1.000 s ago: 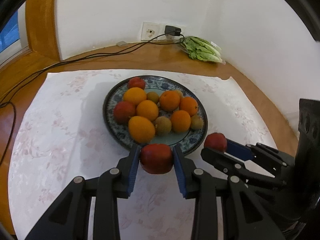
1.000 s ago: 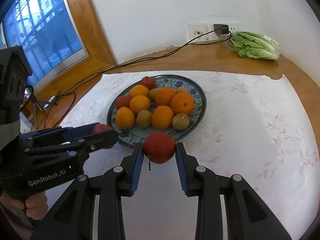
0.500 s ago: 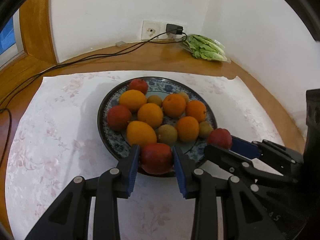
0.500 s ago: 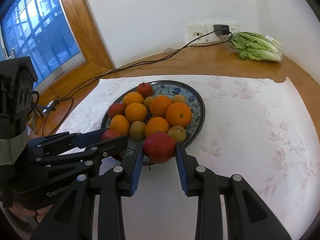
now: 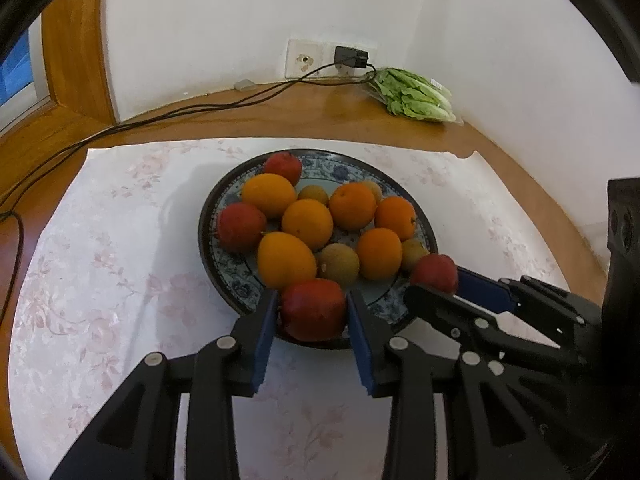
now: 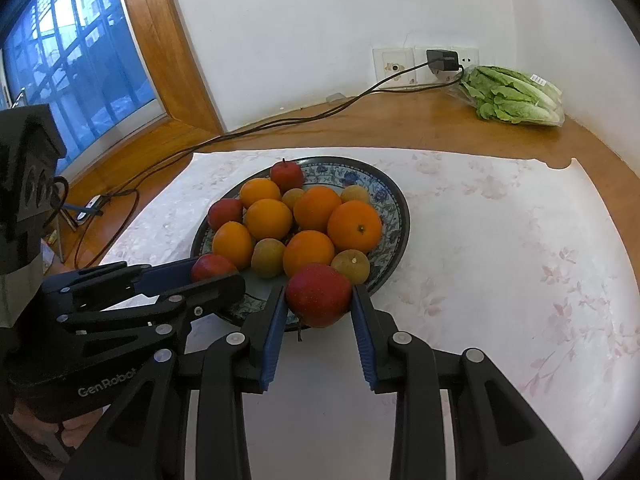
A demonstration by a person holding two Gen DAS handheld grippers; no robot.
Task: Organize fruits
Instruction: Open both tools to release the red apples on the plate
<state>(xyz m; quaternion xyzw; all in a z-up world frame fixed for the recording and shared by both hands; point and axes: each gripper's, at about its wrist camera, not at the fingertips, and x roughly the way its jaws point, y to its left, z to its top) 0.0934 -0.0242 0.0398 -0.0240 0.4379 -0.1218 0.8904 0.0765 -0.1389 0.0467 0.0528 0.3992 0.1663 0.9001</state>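
Observation:
A blue patterned plate (image 5: 208, 240) (image 6: 402, 216) on a pale floral cloth holds several oranges, brown fruits and two red apples. In the left wrist view my left gripper (image 5: 312, 300) has a red apple (image 5: 313, 309) between its blue pads, over the plate's near rim. Its jaws are opening, and the pads still touch the apple. My right gripper (image 6: 319, 300) is shut on another red apple (image 6: 319, 295) at the plate's near right rim. Each gripper also shows in the other's view, the right gripper (image 5: 436, 280) and the left gripper (image 6: 216, 272), side by side.
A bag of lettuce (image 6: 514, 96) lies in the back right corner. A black cable (image 5: 208, 106) runs from the wall socket (image 6: 440, 60) across the wooden top to the left. A window (image 6: 72, 72) is at the left. A hand (image 6: 36, 420) holds the left gripper.
Both grippers carried their apples forward, from in front of the plate to over its near rim. The left jaws have parted slightly around their apple.

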